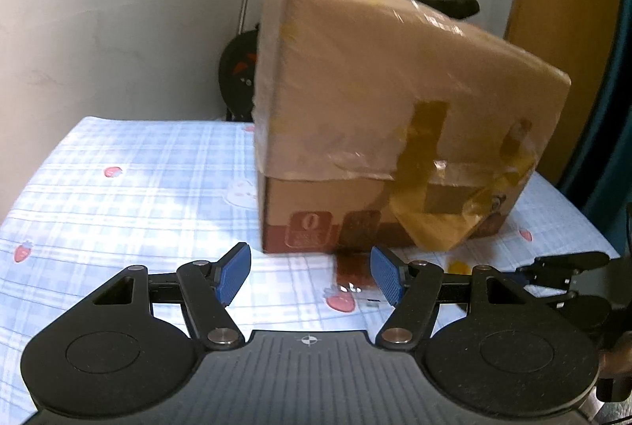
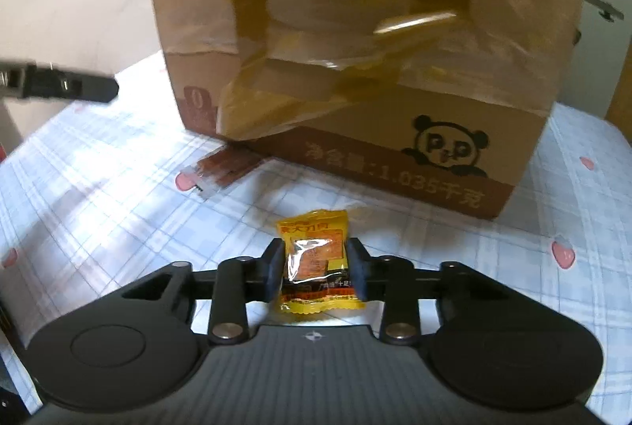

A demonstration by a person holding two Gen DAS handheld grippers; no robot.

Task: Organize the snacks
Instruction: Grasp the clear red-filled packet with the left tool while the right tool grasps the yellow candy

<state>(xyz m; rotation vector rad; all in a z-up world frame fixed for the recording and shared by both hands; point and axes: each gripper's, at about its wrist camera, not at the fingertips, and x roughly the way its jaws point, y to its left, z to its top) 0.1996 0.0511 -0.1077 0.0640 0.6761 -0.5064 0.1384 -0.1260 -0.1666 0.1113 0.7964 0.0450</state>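
Clamping with the right gripper (image 2: 316,263) a yellow snack packet (image 2: 316,267), pads pressing on its two long sides, its long axis running away from the camera toward the cardboard box (image 2: 355,69) and its printed top end pointing at the box, just over the checked cloth (image 2: 98,188) near the table's front edge. Lying flat beside the box's lower left corner, a brown snack strip (image 2: 225,168), its long axis slanting toward that corner. Hovering with the left gripper (image 1: 310,273), jaws apart and empty, facing the box (image 1: 395,109).
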